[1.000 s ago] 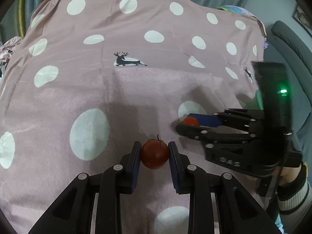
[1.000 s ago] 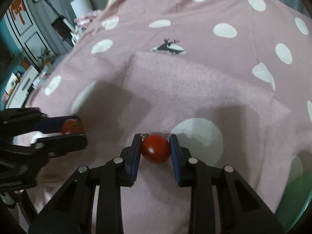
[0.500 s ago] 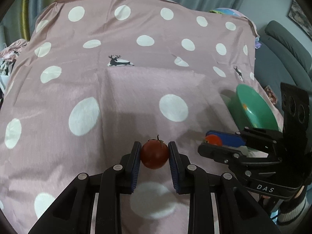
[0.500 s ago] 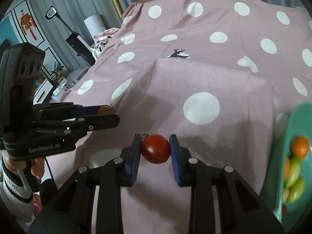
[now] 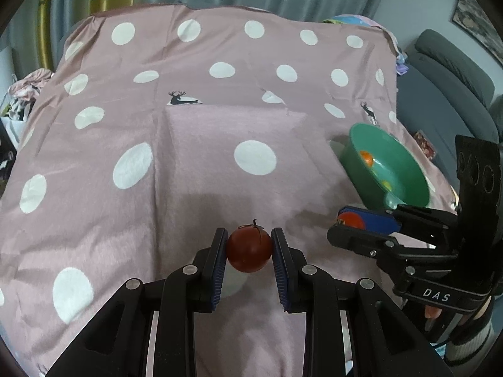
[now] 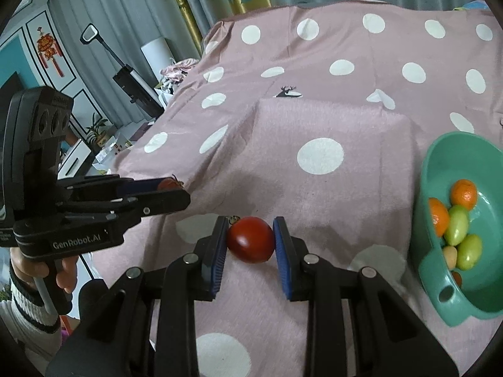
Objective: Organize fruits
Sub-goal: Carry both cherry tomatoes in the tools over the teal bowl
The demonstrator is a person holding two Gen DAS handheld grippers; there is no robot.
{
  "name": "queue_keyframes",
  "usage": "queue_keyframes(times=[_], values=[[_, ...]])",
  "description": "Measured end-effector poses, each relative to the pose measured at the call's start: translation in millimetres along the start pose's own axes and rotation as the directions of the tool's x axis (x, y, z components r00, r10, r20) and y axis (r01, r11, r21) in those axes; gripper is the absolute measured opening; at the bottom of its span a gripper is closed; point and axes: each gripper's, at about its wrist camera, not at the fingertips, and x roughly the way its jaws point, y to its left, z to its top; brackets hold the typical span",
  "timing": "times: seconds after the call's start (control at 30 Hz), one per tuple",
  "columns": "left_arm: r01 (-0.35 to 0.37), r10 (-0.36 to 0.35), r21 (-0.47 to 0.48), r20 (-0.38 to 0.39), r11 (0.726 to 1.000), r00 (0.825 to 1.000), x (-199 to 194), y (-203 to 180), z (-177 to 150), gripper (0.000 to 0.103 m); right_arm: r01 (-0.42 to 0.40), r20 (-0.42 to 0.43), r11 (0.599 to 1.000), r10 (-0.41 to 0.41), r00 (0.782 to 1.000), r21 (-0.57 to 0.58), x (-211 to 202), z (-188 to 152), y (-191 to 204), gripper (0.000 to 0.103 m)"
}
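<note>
Two dark red tomatoes are in play. One tomato [image 5: 249, 249] sits pinched between the blue pads of the left gripper [image 5: 250, 251], stalk up, held clear above the pink dotted cloth [image 5: 188, 163]. The second tomato [image 6: 250, 239] is clamped the same way in the right gripper [image 6: 250, 240], glossy side to the camera, also off the cloth.

What has changed over the last second is height and aim. A second ago both pairs of tongs were low over the cloth, near its middle, each already closed on its fruit; now both have risen and drawn back towards the near edge, and the green bowl [image 6: 440, 264] has come into sight at the right edge of the cloth. Neither grip has altered: the pads press each tomato as before.

The bowl already holds two oranges [image 6: 463, 191] and several green fruits [image 6: 457, 227], with something red low down near its handle. From the left wrist view, the right gripper [image 5: 352, 221] hangs just short of the bowl's near rim, so its tomato looks like the first to go in, with the left one further off.

So the picking appears done and the carry is under way; dropping both tomatoes into the bowl is what remains.
</note>
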Motion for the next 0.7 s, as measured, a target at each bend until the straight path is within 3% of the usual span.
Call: queue_keyframes(times=[0.7], values=[[-0.008,0.006,0.096,0.025,0.995,1.000,-18,-50,2,0.028,0.003,0.122,1.000,-0.006,0.992,0.028,-51,-11,-13,0.030]])
